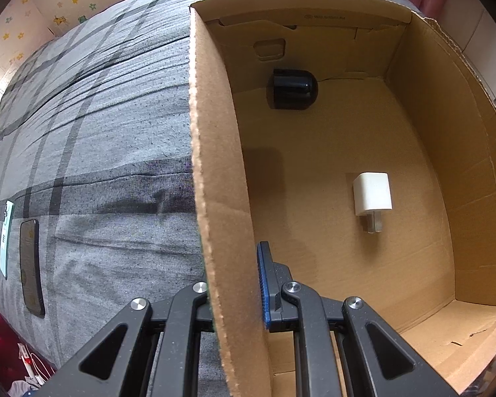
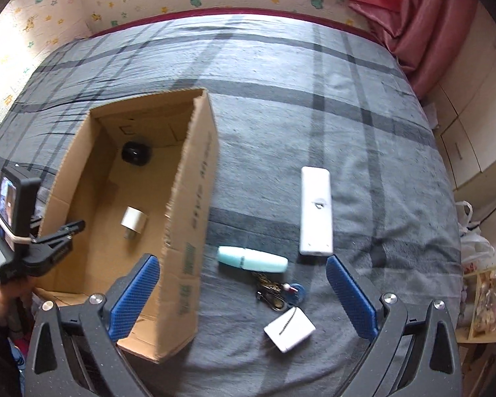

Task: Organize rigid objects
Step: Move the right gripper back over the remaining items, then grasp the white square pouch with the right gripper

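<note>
From the left wrist view, the left gripper [image 1: 234, 292] straddles the near left wall of the cardboard box [image 1: 215, 172]; one blue-padded finger [image 1: 263, 284] sits inside the box just beside that wall, the other is hidden behind the cardboard, so I cannot tell whether the fingers actually pinch the wall or merely bracket it; inside the box, a glossy black dome-shaped object [image 1: 292, 89] rests against the far wall, and a small white cube charger [image 1: 372, 195] with its prongs toward the camera lies on the box floor, well apart from the dome; outside the box, on the grey plaid bedspread [image 1: 99, 132], a dark phone [image 1: 31, 266] and a pale mint-edged flat item [image 1: 6, 238] lie side by side.

From the right wrist view, the right gripper [image 2: 243, 294] hangs wide open with nothing between its blue pads; one pad sits over the box's near end, the other well out over the bedspread; just beside the box lies a mint-green capsule-shaped case [image 2: 252, 259], smooth and rounded; beyond it a long white remote-like bar [image 2: 315, 210]; nearer the camera a tangle of keys [image 2: 277, 292] and a white square adapter [image 2: 289, 329] with a ball chain across it; the dome and charger show inside the box; the left gripper is seen at the box's left wall.
</note>
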